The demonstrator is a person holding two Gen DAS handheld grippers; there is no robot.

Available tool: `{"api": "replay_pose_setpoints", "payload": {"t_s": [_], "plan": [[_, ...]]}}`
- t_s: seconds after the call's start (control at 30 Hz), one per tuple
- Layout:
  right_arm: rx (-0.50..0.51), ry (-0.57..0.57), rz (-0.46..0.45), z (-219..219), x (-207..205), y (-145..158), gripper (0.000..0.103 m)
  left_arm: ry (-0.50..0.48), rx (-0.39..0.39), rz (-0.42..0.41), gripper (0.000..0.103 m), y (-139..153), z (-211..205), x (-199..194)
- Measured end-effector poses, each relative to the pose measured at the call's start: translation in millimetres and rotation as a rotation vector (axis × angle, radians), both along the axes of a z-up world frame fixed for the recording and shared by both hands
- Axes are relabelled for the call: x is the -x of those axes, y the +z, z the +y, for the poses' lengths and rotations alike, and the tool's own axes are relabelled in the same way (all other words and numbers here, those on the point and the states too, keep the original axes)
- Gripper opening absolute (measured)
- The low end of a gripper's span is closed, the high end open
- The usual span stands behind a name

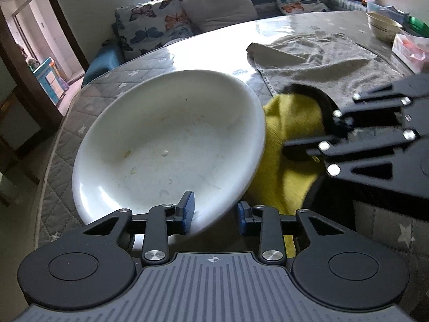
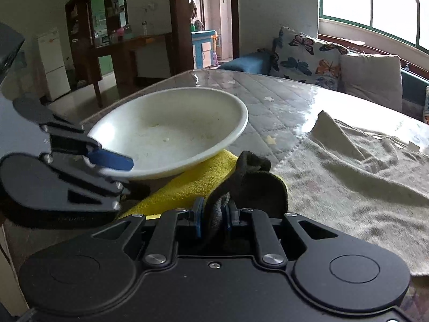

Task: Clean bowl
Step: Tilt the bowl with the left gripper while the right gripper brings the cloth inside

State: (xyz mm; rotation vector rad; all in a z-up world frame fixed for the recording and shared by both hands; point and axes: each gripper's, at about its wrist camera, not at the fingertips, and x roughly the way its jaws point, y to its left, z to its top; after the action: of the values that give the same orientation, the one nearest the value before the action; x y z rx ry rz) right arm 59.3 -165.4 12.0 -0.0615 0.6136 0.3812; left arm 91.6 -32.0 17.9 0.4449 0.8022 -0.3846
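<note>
We have the white bowl (image 1: 171, 145) tilted up off the surface (image 1: 214, 45), its near rim between the left gripper (image 1: 214, 210) fingers, which stand narrowly apart around the rim; the inner blue pad lies on the bowl's inside, though whether the outer one presses the underside we cannot tell. It looks stiff, smooth and breakable, likely slippery under a rim pinch, so we judge a firm hold at the rim safest. Our right gripper (image 2: 213, 214) fingers are clamped tight on a dark and yellow cloth (image 2: 187, 185), soft and limp, just beside and under the bowl. A grey towel (image 2: 348, 166) covers the glossy surface; butterfly cushions (image 1: 150, 24) and a window (image 2: 375, 5) lie beyond.
</note>
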Motion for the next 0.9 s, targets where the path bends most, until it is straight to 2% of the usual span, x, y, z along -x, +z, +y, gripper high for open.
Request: {"api": "replay_pose_setpoints", "payload": {"t_s": [0.13,0.5,0.9], "plan": [[0.018,0.033,-0.026,6,-9,2,0.017,-0.009,-0.004,0.015,0.031,1,6,0],[0.022,0.03,-0.066,3,-42,6,0.017,-0.046,-0.037,0.034,0.031,2,11,-1],[0.064,0.079,-0.065,9,-30,2,0.017,-0.065,-0.06,0.015,0.03,0,-6,-8]]}}
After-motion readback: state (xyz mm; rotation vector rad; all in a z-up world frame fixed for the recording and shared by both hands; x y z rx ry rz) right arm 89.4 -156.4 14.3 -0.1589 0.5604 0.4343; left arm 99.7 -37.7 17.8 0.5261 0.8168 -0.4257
